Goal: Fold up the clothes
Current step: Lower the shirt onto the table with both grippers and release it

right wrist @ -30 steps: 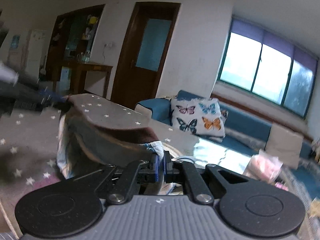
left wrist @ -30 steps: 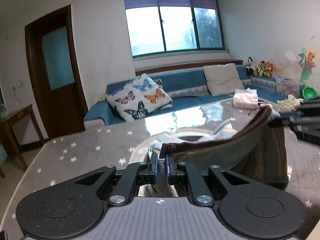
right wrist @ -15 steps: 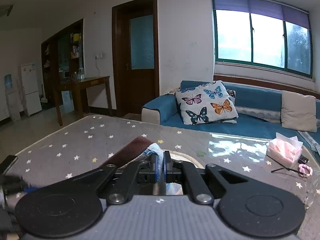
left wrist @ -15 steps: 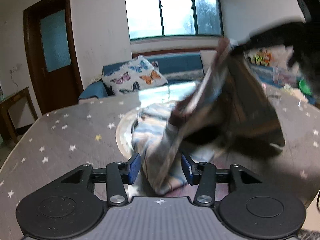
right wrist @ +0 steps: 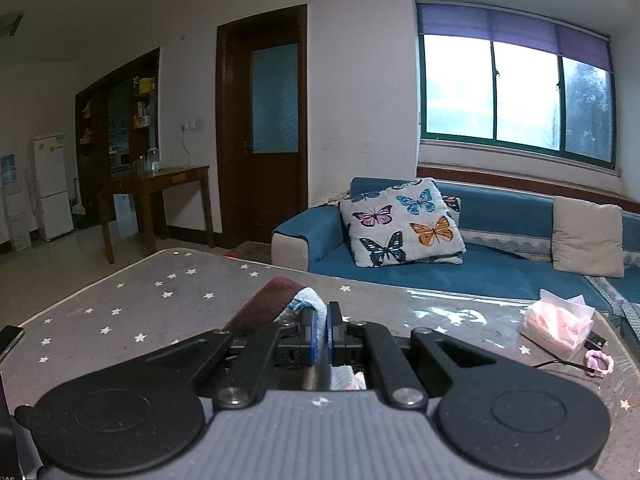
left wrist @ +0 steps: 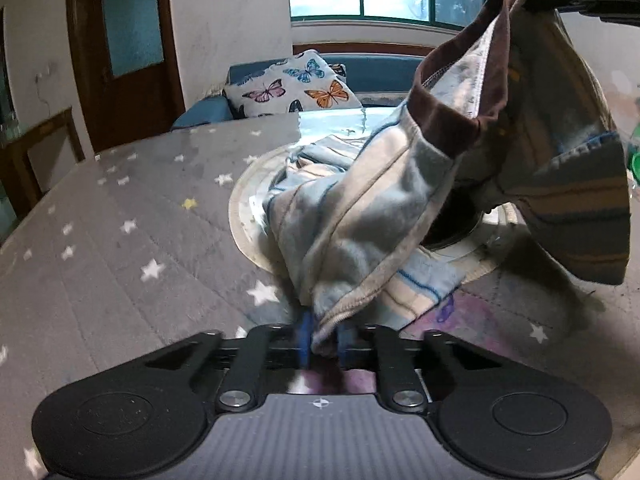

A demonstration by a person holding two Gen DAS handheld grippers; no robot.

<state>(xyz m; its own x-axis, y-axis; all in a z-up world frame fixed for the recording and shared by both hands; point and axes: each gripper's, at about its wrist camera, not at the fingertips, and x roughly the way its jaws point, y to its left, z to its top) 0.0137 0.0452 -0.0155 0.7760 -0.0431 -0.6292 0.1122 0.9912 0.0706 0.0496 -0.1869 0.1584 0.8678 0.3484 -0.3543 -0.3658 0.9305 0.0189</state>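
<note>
Clearly the folding has barely begun: the striped garment (left wrist: 400, 200) hangs bunched and twisted above the star-patterned table (left wrist: 120, 240), no crease laid. The left tool (left wrist: 323, 336) is closing on a low hem near the table; the right tool (right wrist: 319, 334), raised well above it, pinches the brown waistband. Spreading flat and every fold remain.

Daylight from the window (right wrist: 516, 92) lights a dim room and glares off the table (left wrist: 120, 240) at its far edge. Straight lines bow towards the dark picture corners; close parts look soft.
</note>
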